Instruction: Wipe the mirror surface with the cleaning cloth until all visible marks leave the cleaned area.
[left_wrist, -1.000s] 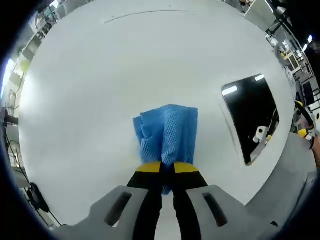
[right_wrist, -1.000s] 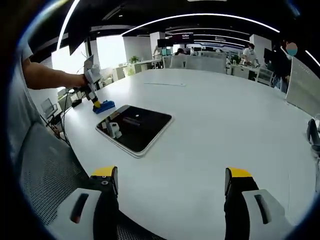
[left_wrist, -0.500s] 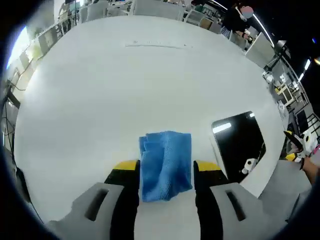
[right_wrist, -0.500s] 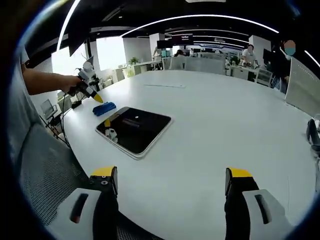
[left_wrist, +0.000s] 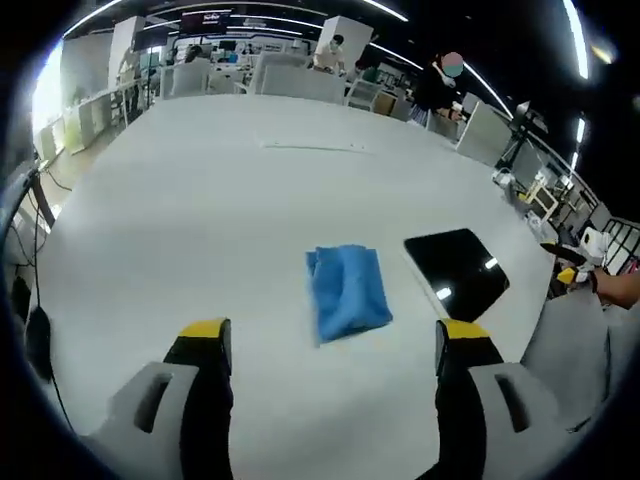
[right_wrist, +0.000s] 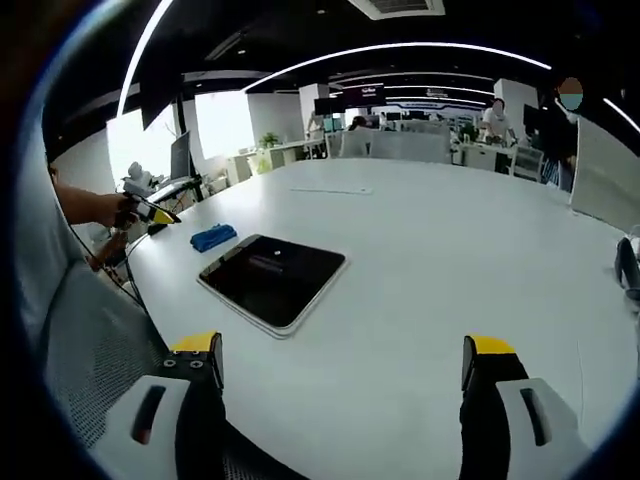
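The wide white tabletop (left_wrist: 200, 200) carries the dark mirror (right_wrist: 272, 280), lying flat near the edge. Just beside the mirror lies the folded blue cleaning cloth (left_wrist: 347, 291), free of both tools. The left gripper (left_wrist: 330, 345) and the right gripper (right_wrist: 345, 362) hold their fingers wide apart, empty.

The cleaning cloth (left_wrist: 347, 290) is bright blue with a fine woven texture. At its 3 o'clock, the mirror (left_wrist: 456, 272) looks glossy black with a pale rim. The table (left_wrist: 200, 210) is plain white. Both grippers have black jaws with yellow tips and grey bodies.
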